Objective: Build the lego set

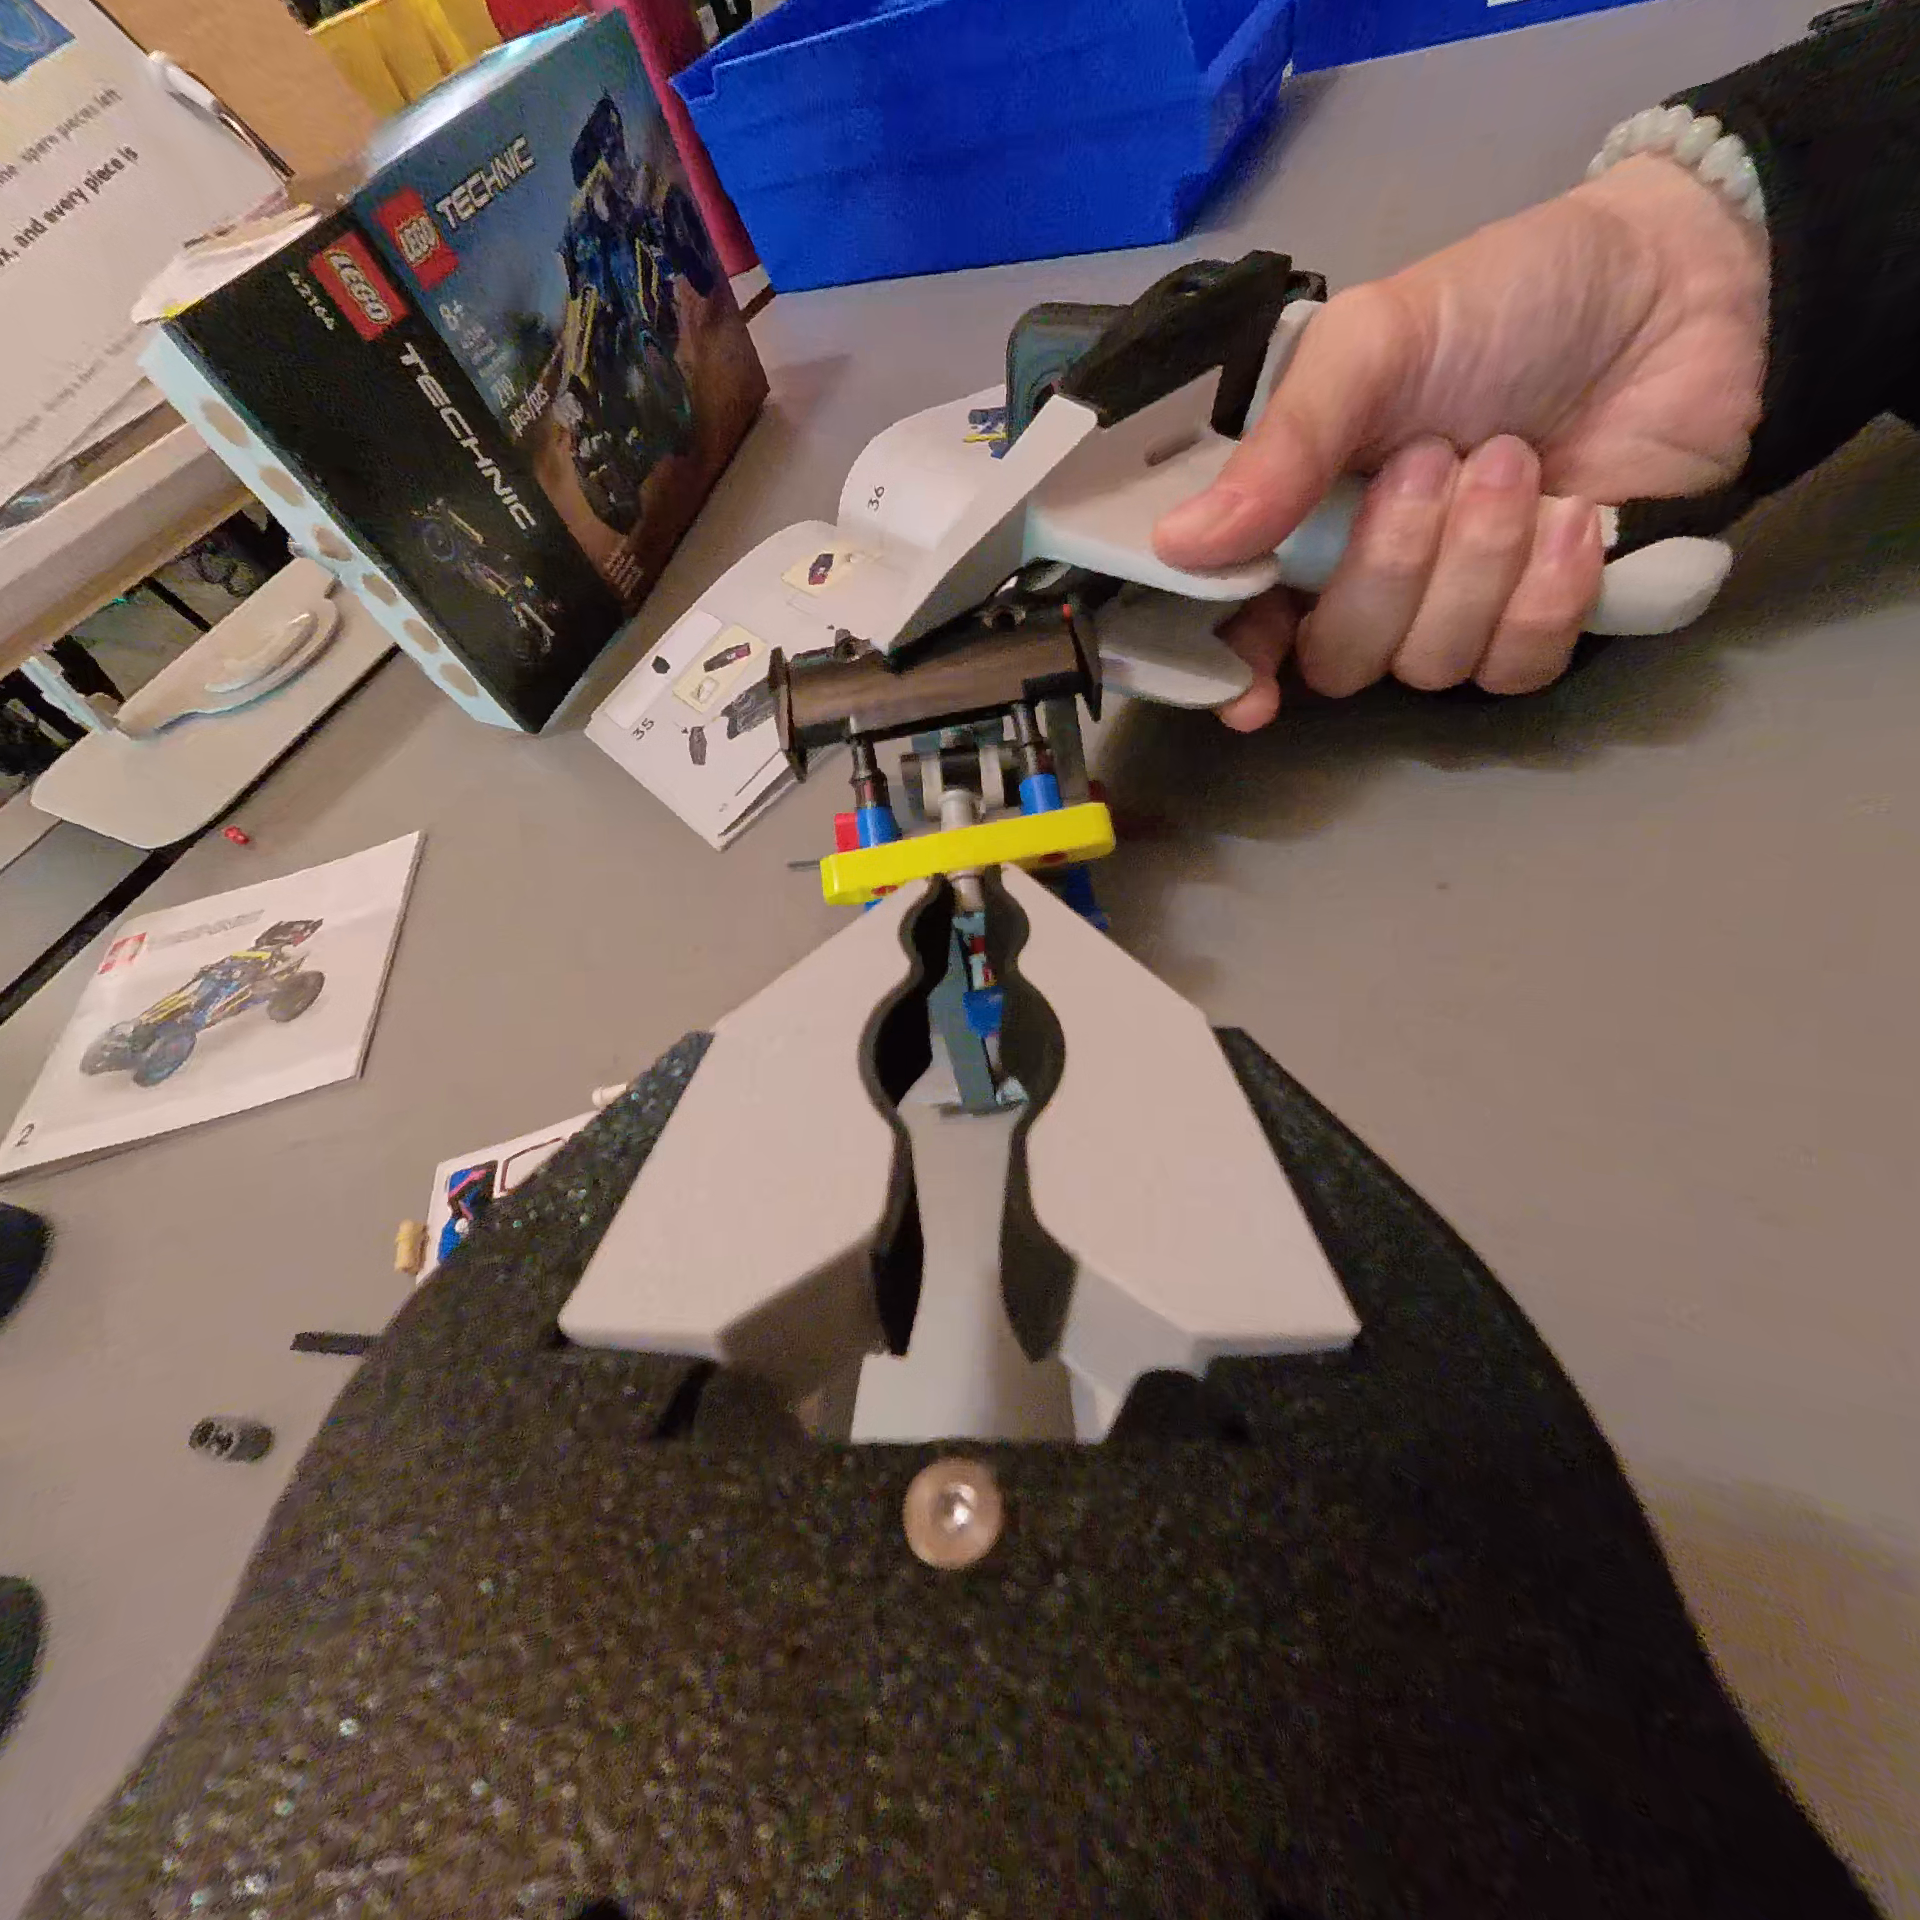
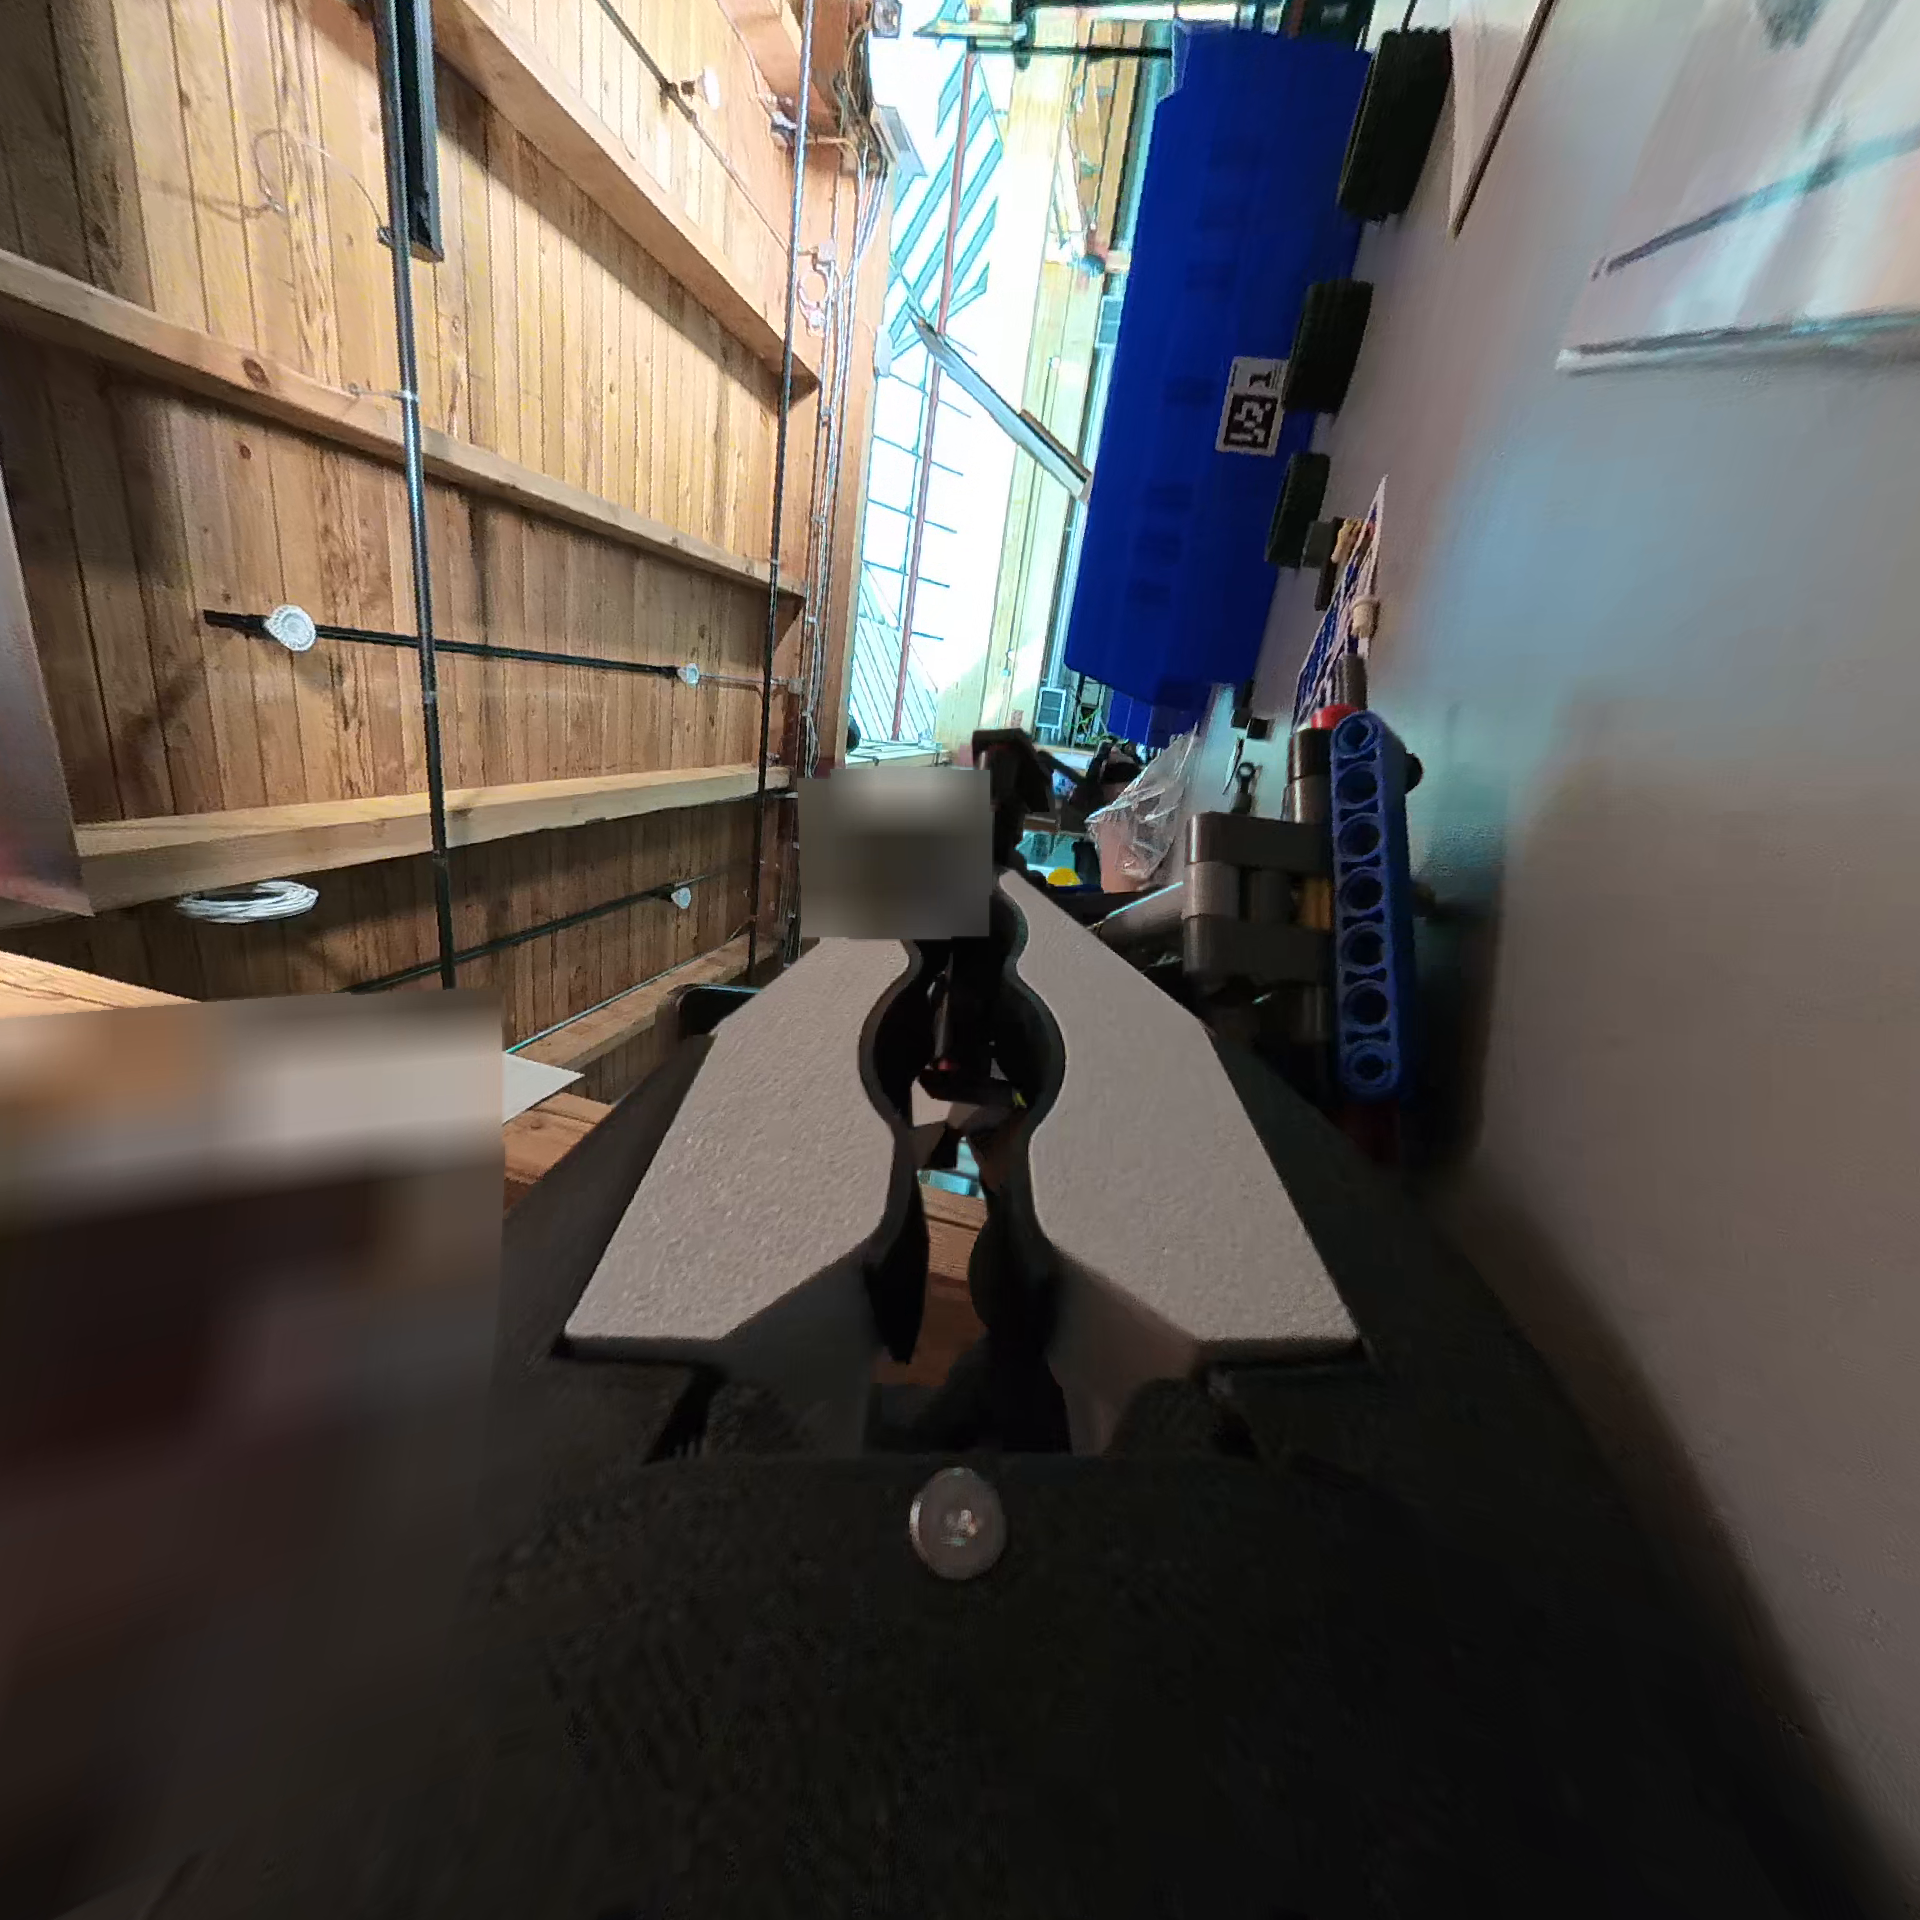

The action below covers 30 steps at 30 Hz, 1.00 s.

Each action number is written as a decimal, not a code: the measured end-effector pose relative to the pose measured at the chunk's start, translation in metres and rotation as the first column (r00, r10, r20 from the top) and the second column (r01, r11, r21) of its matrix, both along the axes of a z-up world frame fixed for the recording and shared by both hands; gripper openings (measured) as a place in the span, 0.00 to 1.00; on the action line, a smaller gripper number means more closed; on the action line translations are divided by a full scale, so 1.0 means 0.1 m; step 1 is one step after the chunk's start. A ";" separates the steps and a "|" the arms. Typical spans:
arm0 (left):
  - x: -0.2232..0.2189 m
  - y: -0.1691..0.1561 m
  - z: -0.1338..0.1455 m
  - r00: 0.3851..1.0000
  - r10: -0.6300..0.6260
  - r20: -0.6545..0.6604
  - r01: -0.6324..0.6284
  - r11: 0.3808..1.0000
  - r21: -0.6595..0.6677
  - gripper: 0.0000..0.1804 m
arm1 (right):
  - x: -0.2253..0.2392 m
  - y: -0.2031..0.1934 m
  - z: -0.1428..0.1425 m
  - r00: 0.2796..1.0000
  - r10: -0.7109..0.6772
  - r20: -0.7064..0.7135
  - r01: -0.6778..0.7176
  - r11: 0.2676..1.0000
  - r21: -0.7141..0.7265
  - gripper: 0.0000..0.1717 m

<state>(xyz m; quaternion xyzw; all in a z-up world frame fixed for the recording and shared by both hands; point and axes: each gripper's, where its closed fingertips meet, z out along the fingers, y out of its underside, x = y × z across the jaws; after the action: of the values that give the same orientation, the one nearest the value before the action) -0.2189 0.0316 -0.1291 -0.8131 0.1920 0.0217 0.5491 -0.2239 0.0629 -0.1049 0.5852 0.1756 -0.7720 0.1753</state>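
Nearest me, my left hand-held gripper (image 1: 966, 883) is clenched to a narrow slit, and its two tips pinch a short light grey plastic pin (image 1: 956, 805) that pokes out through the middle of a flat yellow plastic beam (image 1: 1049, 831). That beam caps the near end of a small brick-built chassis of blue, grey and black parts (image 1: 940, 774), which sits near the middle of the grey table (image 1: 1455, 1039), partly under my left fingers. On its far end lies a black wing-shaped plastic piece (image 1: 925, 691), and there my right hand-held gripper (image 2: 966, 925), gripped by a hand (image 1: 1507, 416), comes in from the right edge with one finger over the wing and the other below it. In its own view the fingers stand close together with something dark between them; I cannot tell whether the pads press on it. A blue plastic beam with a row of holes (image 2: 1371, 914) runs along the chassis side just beside them. Toward the left edge lies a closed instruction booklet (image 1: 208, 997), behind the chassis an open one (image 1: 727, 665), then the printed cardboard box (image 1: 468, 416), and at the far edge a blue plastic bin (image 1: 987, 135).
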 end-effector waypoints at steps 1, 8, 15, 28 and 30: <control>0.00 0.00 0.00 1.000 0.004 -0.007 -0.004 1.000 -0.004 0.02 | 0.00 0.01 -0.01 1.000 -0.012 0.002 0.012 1.000 0.011 0.03; 0.02 0.00 0.00 0.997 0.043 0.064 -0.044 0.999 0.018 0.02 | 0.03 0.04 -0.09 0.999 -0.007 0.039 0.003 0.994 0.111 0.04; 0.01 -0.06 0.00 0.995 0.049 0.082 -0.051 0.998 0.026 0.02 | 0.22 0.16 -0.10 0.999 -0.046 0.023 0.031 0.903 0.429 0.28; 0.02 -0.04 0.00 0.994 0.074 0.082 -0.076 0.997 0.023 0.02 | 0.23 -0.11 -0.33 0.995 -0.098 -0.025 0.033 0.081 0.996 0.22; 0.02 -0.04 0.00 0.993 0.076 0.089 -0.078 0.997 0.022 0.02 | 0.23 -0.09 -0.27 0.990 -0.111 -0.084 0.089 0.041 0.995 0.18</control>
<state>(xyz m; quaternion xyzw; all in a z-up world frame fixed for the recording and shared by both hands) -0.2172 0.0278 -0.1289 -0.8129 0.1356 0.0095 0.5663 -0.2013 0.0544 -0.1324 0.5613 0.6165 -0.4434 -0.3290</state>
